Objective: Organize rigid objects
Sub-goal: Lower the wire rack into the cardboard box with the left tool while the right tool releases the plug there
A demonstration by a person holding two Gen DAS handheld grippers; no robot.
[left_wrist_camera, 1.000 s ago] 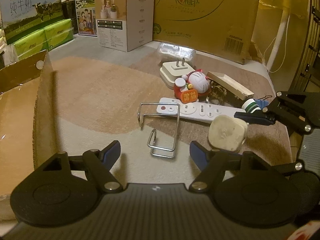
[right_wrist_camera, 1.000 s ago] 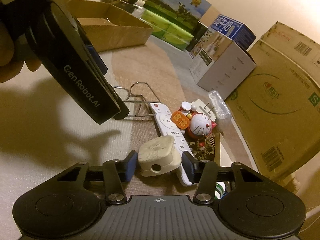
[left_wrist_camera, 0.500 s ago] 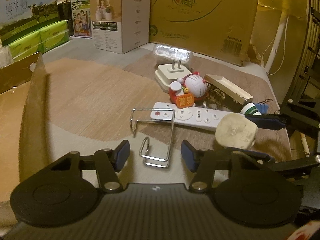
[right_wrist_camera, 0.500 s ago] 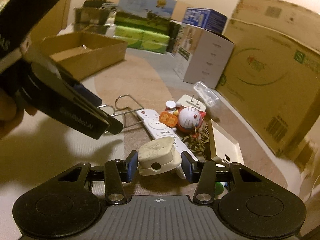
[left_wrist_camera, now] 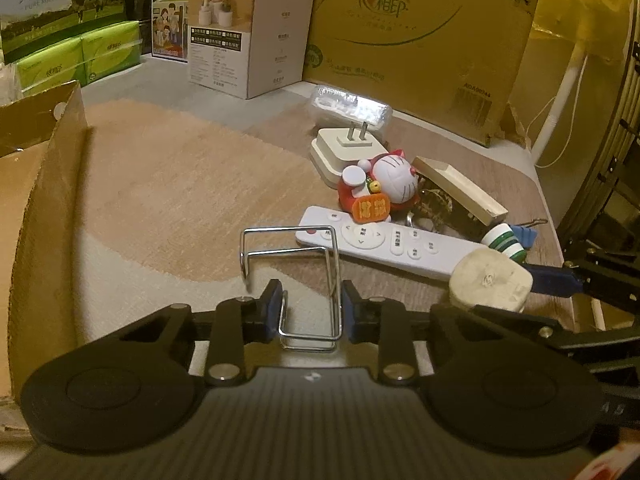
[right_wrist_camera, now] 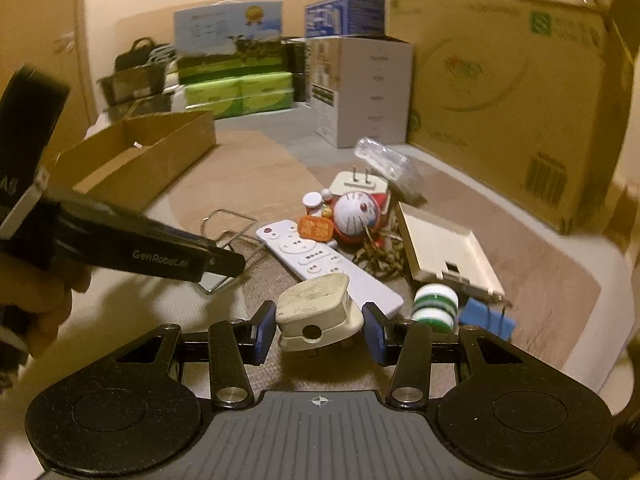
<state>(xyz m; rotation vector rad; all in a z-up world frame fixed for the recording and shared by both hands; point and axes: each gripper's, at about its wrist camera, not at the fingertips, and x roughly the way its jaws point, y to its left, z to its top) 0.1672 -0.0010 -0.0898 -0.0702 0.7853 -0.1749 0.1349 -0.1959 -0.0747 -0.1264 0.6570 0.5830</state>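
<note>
My left gripper (left_wrist_camera: 309,312) has nearly shut on the wire rack (left_wrist_camera: 298,280), whose long axis runs toward 12 o'clock. My right gripper (right_wrist_camera: 319,332) grips the white plug (right_wrist_camera: 316,312); the cardboard box (right_wrist_camera: 136,156) lies at 10 o'clock.

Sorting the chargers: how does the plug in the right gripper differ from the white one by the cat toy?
The held plug is yellowed and grubby; the white adapter looks clean. The held plug sits between the right gripper pads; the adapter lies on the mat, its two flat prongs pointing up. Both are blocky, rounded plugs.
</note>
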